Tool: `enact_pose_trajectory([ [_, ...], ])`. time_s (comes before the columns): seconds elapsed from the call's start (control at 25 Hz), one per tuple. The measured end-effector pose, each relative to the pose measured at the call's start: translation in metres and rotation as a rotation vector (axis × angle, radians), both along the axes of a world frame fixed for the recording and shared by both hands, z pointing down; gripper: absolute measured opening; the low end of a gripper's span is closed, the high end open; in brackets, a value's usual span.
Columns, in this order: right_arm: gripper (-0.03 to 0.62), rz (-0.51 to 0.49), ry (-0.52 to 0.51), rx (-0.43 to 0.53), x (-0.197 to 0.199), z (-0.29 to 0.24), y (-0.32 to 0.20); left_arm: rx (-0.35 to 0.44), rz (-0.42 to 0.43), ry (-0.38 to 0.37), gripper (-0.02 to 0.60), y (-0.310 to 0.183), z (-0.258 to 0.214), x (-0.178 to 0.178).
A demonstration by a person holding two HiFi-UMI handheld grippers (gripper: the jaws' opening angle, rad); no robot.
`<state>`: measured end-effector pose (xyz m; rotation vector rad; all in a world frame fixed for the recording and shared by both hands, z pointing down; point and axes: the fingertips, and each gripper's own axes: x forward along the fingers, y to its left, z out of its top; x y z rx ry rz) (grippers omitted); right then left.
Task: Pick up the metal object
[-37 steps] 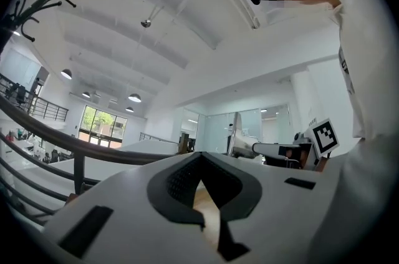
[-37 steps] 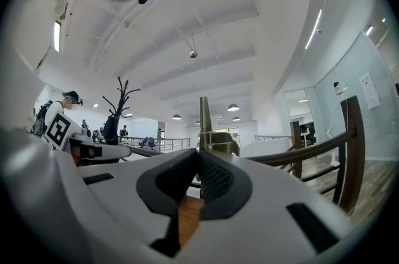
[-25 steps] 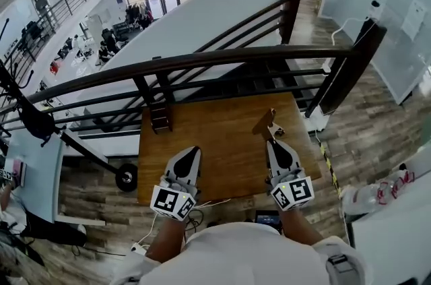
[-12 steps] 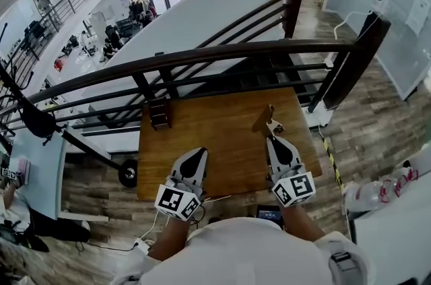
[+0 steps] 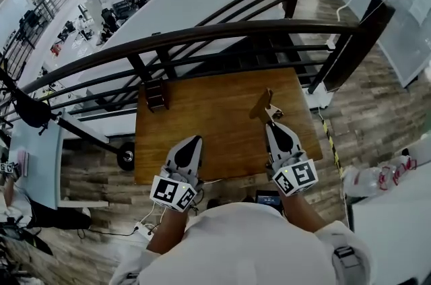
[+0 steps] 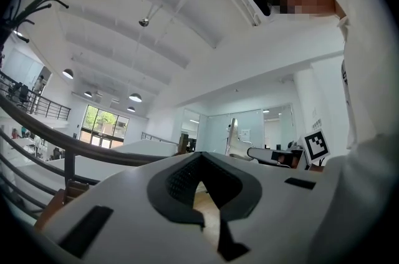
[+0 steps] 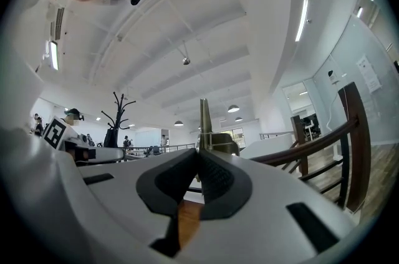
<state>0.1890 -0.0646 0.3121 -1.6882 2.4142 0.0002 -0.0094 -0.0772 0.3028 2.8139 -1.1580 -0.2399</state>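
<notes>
Brass-toned metal object (image 5: pixel 262 104) is in the right claw (image 5: pixel 273 127), over the table (image 5: pixel 215 122) near its far right corner. In the right gripper view the jaws are all but closed, pinching a thin plate of the object that stands upright out of the tips; the rest of the part sits just beyond them. We judge the grasp made.

Left claw (image 5: pixel 196 140) is closed on nothing, with only bare wood showing behind its tips. It hovers over the near edge, left of centre, well apart from the object and taking no part.

Step in hand, as we read it: the lift, grip done. We can't tell from the head view whether the object is clear of the wood or touching it.

Next move calls for:
- a straight rise, pinch kept firm
- no wrist roll; the plate is thin and held by an edge, so it could pivot or slip between the pads
- clearance from the railing (image 5: pixel 222 34) just past the far edge
</notes>
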Motion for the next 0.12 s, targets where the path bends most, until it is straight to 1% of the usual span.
enact_pose_trajectory([
  [0.12, 0.028, -0.016, -0.015, 0.005, 0.0001, 0.0004, -0.0092, 0.007, -0.005, 0.008, 0.011, -0.0105, 0.0024, -0.0005],
])
